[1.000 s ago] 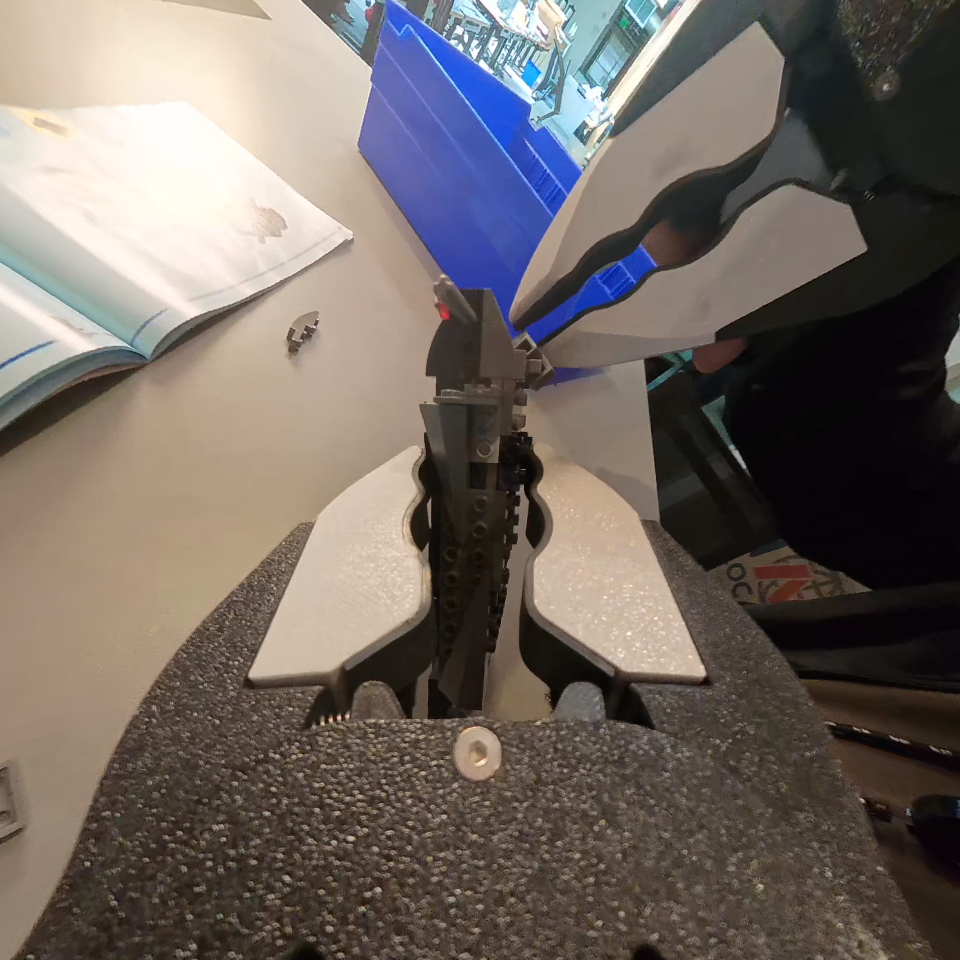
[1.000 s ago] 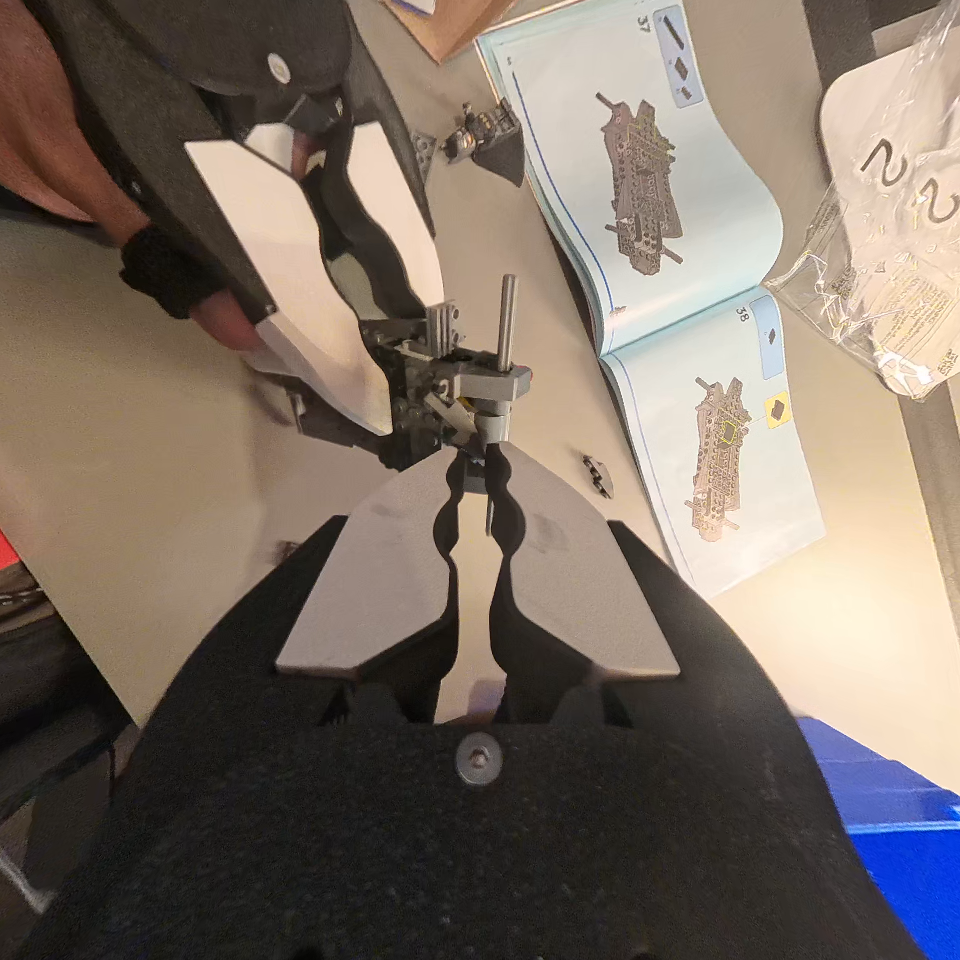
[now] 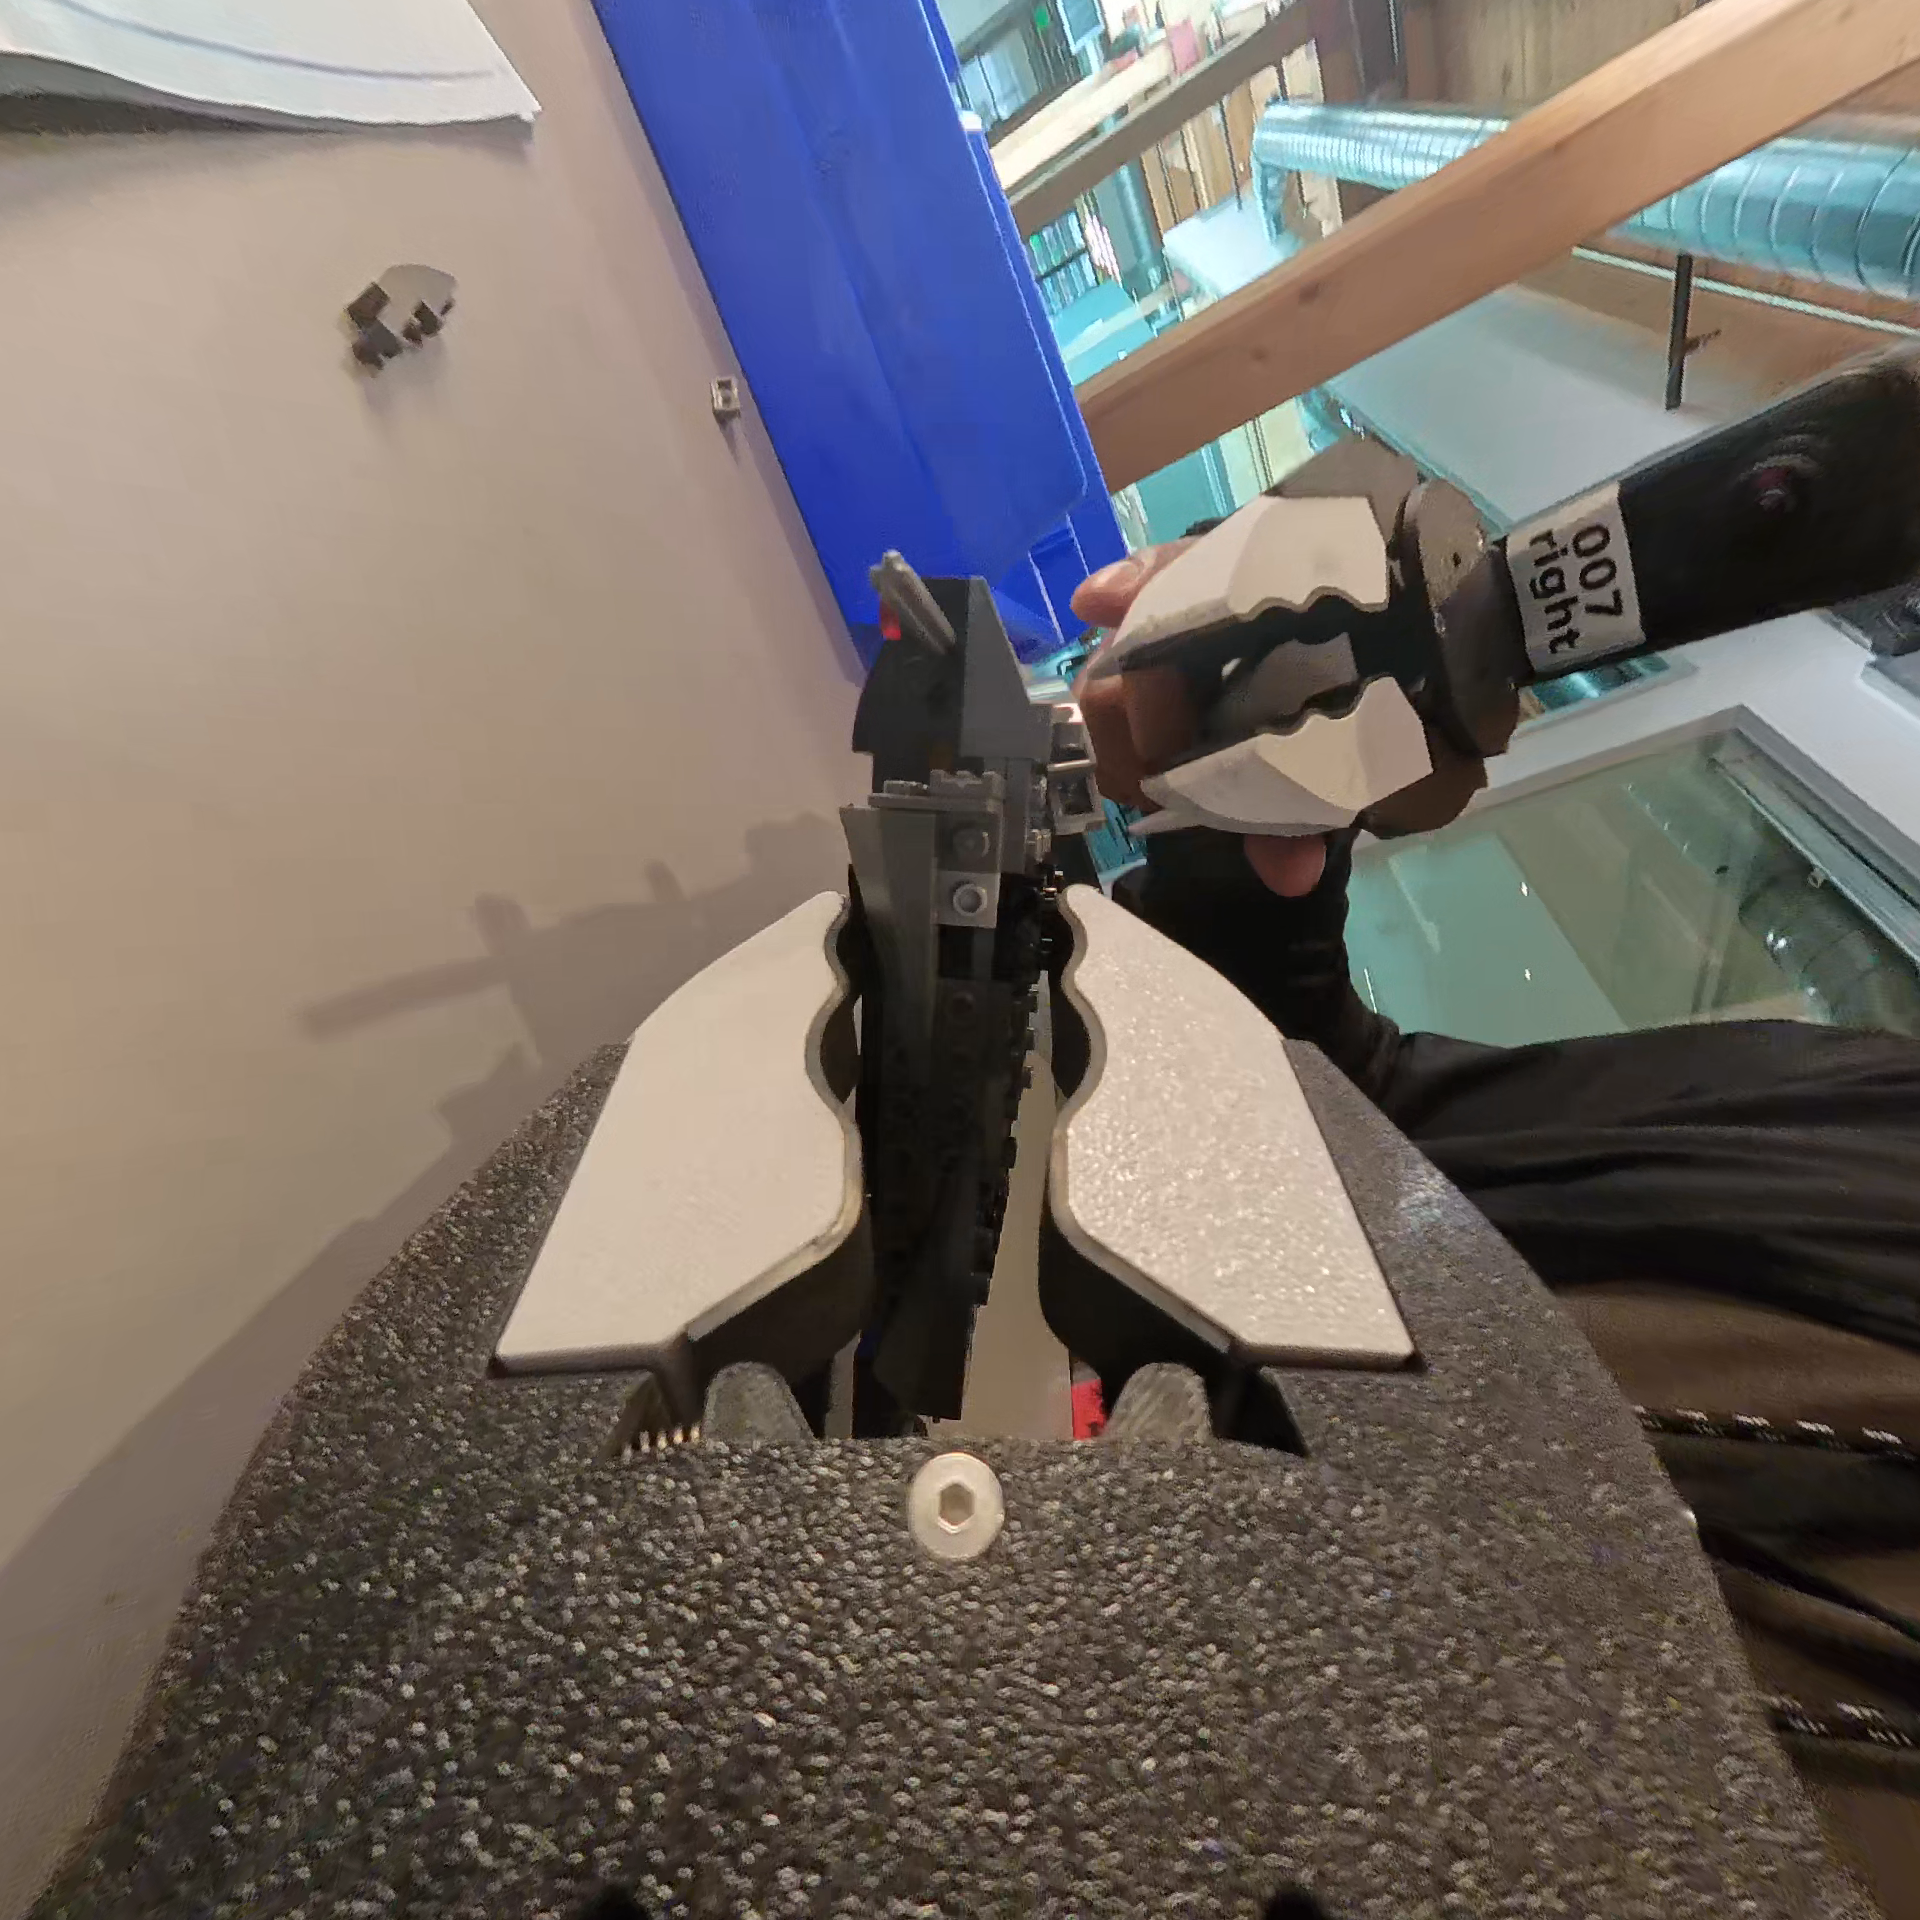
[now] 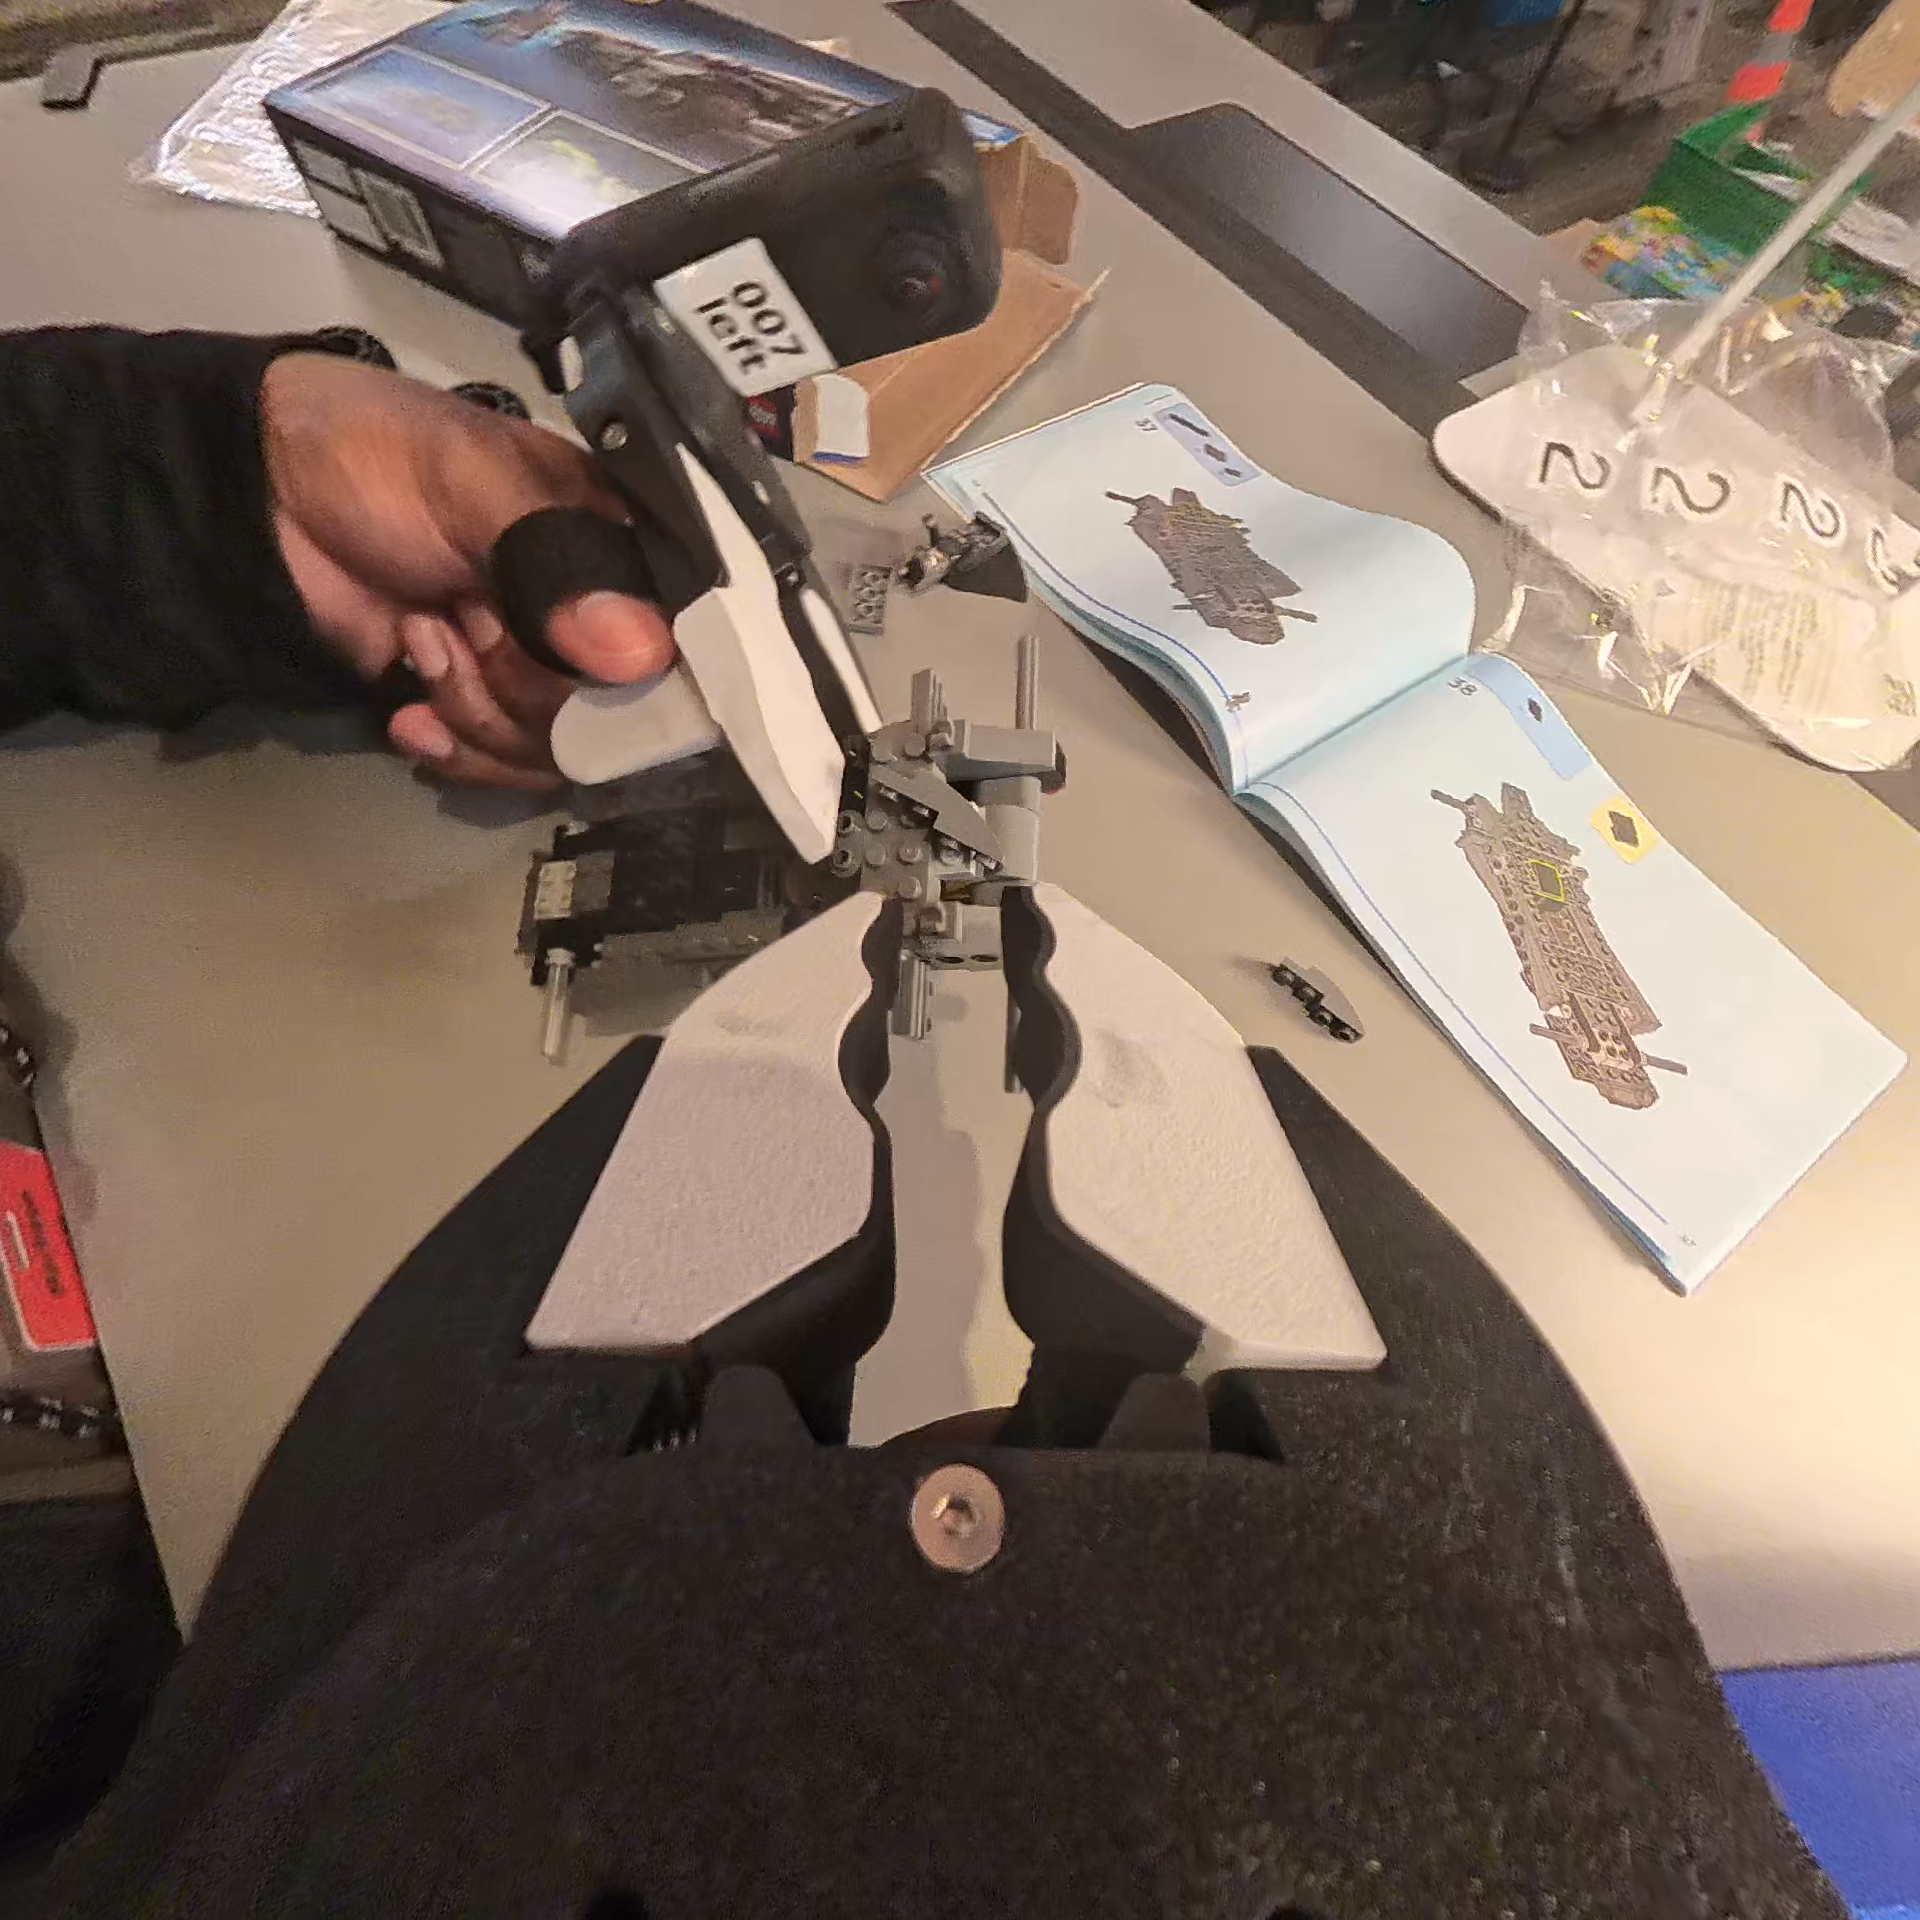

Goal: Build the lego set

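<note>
The left gripper (image 3: pixel 951 914) is pinching a dark grey brick-built model (image 3: pixel 935 790): both its pale fingers are closing against the model's flanks, one on the smooth grey wedge side and one on the black studded side. The model is running the length of the gap, with its pointed top sticking out past the fingertips, clear of the bench (image 3: pixel 312 727).

The right gripper (image 4: pixel 940 904) is standing spread at the model's side. A small light grey part of the model, with a cylinder and a thin upright rod, is sitting between its fingertips. One finger is lying close against that part and the other is showing a gap, so nothing is being squeezed there.

A person's hand (image 4: pixel 447 582) in a black sleeve is wrapping the left gripper's handle. Below that gripper's finger a black studded block (image 4: pixel 644 883) with a pale axle is showing; whether it belongs to the same model I cannot tell.

On the bench an open instruction booklet (image 4: pixel 1455 831) is lying to the right of the model. A loose dark piece (image 4: pixel 1314 997) is resting just beside the booklet, and another small grey piece (image 3: pixel 400 312) is lying well apart. A printed box (image 4: pixel 520 135), torn cardboard and clear plastic bags (image 4: pixel 1714 540) are sitting farther back, and a blue bin (image 3: pixel 883 312) is standing beyond the model
</note>
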Tool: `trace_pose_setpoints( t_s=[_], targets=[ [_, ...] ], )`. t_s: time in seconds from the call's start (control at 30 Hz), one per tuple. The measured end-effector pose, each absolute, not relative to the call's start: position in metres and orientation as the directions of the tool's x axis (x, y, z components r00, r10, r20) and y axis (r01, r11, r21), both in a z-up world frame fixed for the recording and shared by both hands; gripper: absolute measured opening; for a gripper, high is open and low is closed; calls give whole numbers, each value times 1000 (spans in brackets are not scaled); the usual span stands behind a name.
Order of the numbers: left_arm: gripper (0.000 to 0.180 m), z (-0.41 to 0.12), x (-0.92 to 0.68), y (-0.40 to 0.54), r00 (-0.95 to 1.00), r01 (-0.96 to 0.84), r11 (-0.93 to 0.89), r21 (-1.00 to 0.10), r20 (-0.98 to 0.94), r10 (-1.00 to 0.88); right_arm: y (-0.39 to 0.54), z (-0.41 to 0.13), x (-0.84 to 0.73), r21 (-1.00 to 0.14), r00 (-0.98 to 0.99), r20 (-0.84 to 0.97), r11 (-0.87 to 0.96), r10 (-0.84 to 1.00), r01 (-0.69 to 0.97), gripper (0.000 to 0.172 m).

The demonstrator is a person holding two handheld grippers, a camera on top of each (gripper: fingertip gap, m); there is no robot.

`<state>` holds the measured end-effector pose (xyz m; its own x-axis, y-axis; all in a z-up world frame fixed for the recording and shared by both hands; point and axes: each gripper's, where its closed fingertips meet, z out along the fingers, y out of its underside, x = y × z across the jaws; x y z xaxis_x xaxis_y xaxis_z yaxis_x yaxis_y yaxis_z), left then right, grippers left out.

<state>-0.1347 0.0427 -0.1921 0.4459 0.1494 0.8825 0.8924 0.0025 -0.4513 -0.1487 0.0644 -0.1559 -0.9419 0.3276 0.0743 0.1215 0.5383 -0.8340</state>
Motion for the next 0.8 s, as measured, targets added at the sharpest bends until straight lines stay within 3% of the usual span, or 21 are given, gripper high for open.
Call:
trace_pose_setpoints(
  t_s=[0.43, 0.67, 0.8],
  targets=[
    [34, -197, -114, 52, 468, 882, -127, -454, 876, 118, 56, -172, -138, -767, -987, 130, 640, 93, -41, 19],
    [34, -202, -113, 51, 489, 870, -161, -467, 859, 154, 55, -182, -134, -709, -995, 100, 701, -6, -76, 10],
    [34, -201, -114, 50, 489, 870, -155, -468, 858, 157, 62, -183, -129, -649, -999, -5, 760, -42, -29, 10]
  ],
)
